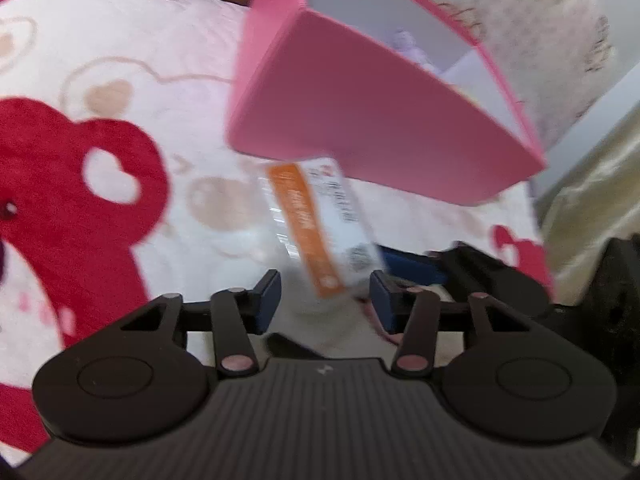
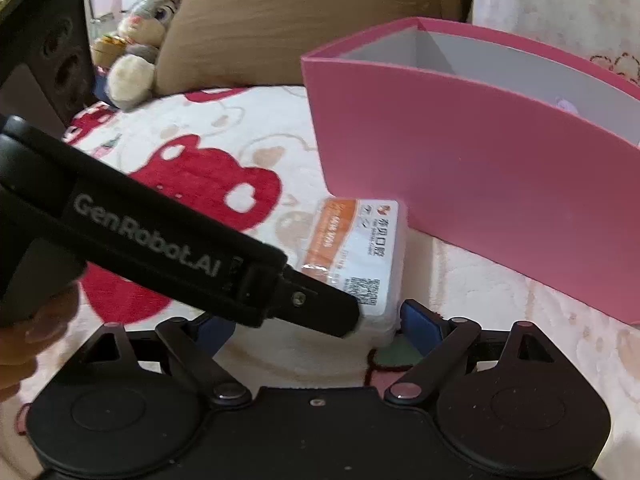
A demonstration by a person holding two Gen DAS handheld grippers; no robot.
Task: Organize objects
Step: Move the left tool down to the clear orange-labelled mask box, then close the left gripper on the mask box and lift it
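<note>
Tissue pack [image 2: 360,256]: white, wrapped in clear plastic, orange band down one side, printed text and a QR code at the near end. Lies flat on the blanket [image 2: 224,128], its far end just beside the base of the pink box [image 2: 480,184].

Left gripper [image 1: 325,300]: blue pads apart, near end of the pack between them; contact unclear through motion blur. In the right wrist view its black finger lies across the pack's near left corner.

Right gripper [image 2: 316,320]: jaws spread wide, one blue pad just beside the pack's right corner, the other largely hidden behind the left gripper.

Pink box: open top, grey-white inside, a small pale purple thing [image 1: 408,46] within.

Blanket: white plush, red heart-bear shapes. Beyond it a brown pillow [image 2: 304,20] and a grey rabbit plush toy [image 2: 148,28].
</note>
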